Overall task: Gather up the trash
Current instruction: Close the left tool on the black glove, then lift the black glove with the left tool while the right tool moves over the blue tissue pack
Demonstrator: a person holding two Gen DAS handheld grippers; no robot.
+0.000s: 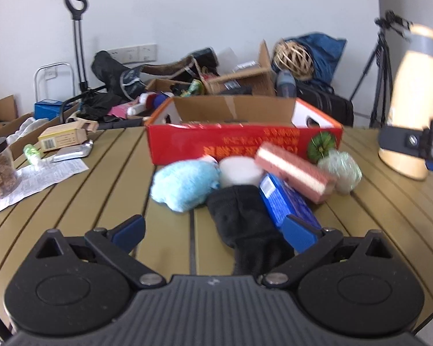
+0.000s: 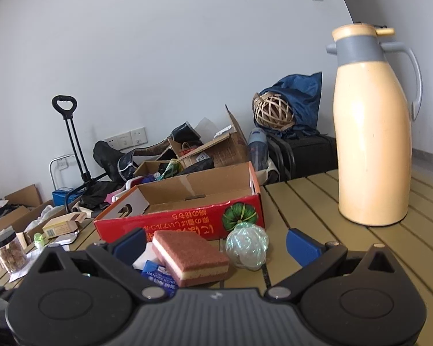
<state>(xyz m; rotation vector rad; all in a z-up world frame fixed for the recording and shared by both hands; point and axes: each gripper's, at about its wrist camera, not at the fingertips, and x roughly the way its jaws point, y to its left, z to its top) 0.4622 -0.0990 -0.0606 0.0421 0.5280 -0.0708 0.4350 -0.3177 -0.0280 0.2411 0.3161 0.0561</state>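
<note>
Claws come first: the left claw (image 1: 215,232) is spread wide, and a black fleece cloth (image 1: 246,227) lies between its fingers, long axis running straight away toward the box. The right claw (image 2: 215,245) is also spread, empty, with one pink-and-cream sponge (image 2: 192,256) just ahead, lying slantwise. The left looks nearer its target. Clustered beyond on the slatted olive counter (image 1: 72,201): one blue fluffy cloth (image 1: 184,186), one white roll (image 1: 239,171), one blue tissue packet (image 1: 285,201), one crumpled greenish film ball (image 2: 246,245). Behind them sits one open red cardboard box (image 1: 245,141).
</note>
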